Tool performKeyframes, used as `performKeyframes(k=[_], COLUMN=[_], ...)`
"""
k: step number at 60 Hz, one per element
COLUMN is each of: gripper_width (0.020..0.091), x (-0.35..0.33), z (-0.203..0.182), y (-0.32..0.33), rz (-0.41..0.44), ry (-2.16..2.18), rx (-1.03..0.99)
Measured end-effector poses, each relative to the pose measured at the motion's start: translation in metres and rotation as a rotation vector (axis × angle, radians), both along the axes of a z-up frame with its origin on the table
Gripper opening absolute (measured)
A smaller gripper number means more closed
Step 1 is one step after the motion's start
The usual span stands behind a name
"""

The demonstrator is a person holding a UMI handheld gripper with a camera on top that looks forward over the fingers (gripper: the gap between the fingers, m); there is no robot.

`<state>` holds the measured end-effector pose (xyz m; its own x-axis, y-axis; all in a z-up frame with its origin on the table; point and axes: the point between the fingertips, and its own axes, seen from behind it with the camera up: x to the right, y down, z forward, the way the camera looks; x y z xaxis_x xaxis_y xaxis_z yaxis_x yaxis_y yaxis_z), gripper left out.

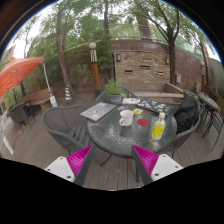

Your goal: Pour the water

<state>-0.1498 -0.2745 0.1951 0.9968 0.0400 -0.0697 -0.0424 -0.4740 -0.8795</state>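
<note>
Evidently approaching, the claw [112, 160] hangs wide and empty, well short of the counter [115, 140], where a bottle [158, 128] and cup [126, 117] wait near its right edge

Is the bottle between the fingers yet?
No: the bottle stands on the round glass table beyond the open fingers, with nothing between them.

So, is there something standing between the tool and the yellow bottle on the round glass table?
Nothing visible blocks it. The open tool is short of the round glass table; the yellow bottle stands beyond its right finger, a white cup further left.
</note>
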Motion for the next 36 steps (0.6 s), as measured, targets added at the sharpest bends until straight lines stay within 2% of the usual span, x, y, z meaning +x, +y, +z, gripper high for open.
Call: performKeyframes(k=[1,3,4,9,10,11,21,22,24,25,27,28,29,31,35,36], gripper_width=[0.0827,0.0826,0.0828,0.0827,0.0828,0.0829,0.0831,0.0831,0.0833,0.0834,0.0828,0.082,0.082,0.0819,0.082,0.0821], x=[0.002,0.005,0.006,-0.011,-0.015,-0.016,-0.01,-0.009,-0.004,0.001,0.011,0.017,0.02,0.03,0.052,0.06], z=[0.021,0.021,0.008,0.018,0.03,0.018,0.016,0.027,0.026,0.012,0.02,0.005,0.015,0.008,-0.008,-0.024], y=[-0.018,-0.021,-0.013,-0.003,-0.011,0.0,0.018,0.011,0.015,0.027,0.023,0.035,0.028,0.035,0.05,0.063], rz=[-0.012,-0.03,-0.037,-0.074,-0.081,-0.084,-0.12,-0.121,-0.121,-0.122,-0.129,-0.132,-0.131,-0.127,-0.13,-0.135], ry=[0.001,0.007,0.012,0.045,0.049,0.053,0.001,-0.006,-0.02,-0.027,-0.044,-0.052,-0.059,-0.068,-0.075,-0.075], rx=[-0.014,-0.026,-0.024,-0.02,-0.026,-0.024,0.005,0.006,0.019,0.03,0.038,0.044,0.043,0.05,0.061,0.067])
